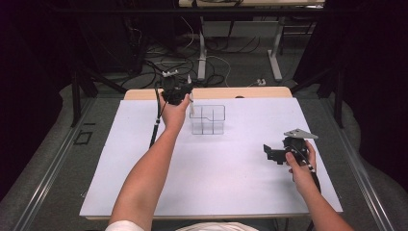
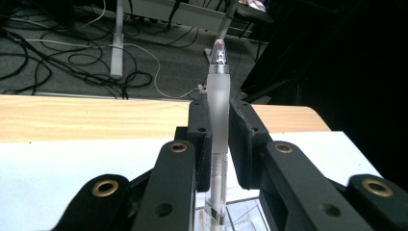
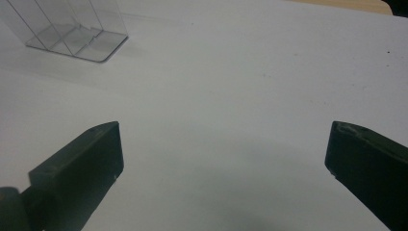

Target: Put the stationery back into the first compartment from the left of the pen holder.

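High view: left gripper (image 1: 188, 92) sits at upper centre-left of frame, held by the person's left hand (image 1: 174, 113), forearm coming up from the bottom edge. Gripper is above the left rear corner of a clear organizer box (image 1: 208, 119), w/ a frosted pen (image 1: 190, 102) hanging down from it toward the box's left side; can't tell if the tip is inside a compartment or just at the wall. Box has inner dividers and stands on the white table top (image 1: 144, 183), upper centre of frame.

Left gripper view: jaws pressed onto the pen (image 2: 219, 110), pinching its frosted barrel mid-length. Pen is upright, clear cap end sticking up past the jaw tips at top centre, lower end w/ a metal band running down to the bottom edge, over a clear box corner (image 2: 245, 214). Wooden table edge (image 2: 72, 118) crosses mid-frame behind.

Right gripper (image 1: 275, 153) is at lower right of high view, held low over the table, well apart from the box. Right gripper view: jaws spread wide at bottom left and bottom right, nothing btw them but bare white table (image 3: 231, 96); organizer box (image 3: 72, 29) at upper left of frame.
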### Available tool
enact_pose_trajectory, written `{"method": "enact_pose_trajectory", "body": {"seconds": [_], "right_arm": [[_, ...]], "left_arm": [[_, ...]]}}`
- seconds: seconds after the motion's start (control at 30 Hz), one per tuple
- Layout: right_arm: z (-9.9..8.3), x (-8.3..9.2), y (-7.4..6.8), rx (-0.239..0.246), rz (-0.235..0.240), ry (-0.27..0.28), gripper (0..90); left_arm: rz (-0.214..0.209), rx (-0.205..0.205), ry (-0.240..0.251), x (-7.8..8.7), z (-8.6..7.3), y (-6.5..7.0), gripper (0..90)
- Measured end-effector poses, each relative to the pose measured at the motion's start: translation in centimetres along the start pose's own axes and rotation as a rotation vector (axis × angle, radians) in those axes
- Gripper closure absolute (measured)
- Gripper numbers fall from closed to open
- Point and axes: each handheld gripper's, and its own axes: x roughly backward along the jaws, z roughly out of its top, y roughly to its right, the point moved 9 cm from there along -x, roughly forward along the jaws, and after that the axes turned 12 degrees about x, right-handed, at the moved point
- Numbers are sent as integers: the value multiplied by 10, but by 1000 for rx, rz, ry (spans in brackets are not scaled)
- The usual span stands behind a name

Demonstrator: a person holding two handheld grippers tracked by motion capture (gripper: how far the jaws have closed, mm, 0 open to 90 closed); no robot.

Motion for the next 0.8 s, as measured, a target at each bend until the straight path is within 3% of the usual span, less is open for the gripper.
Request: {"method": "enact_pose_trajectory", "body": {"seconds": [0.23, 0.6, 0.8], "right_arm": [[0, 0, 0, 5, -1, 2, 0], [0, 0, -1, 8, 5, 1, 0], [0, 0, -1, 14, 9, 0, 0]], "left_arm": [[8, -24, -7, -6, -8, 2, 797], [21, -16, -16, -10, -16, 0, 797], [24, -33, -19, -9, -21, -1, 797]]}}
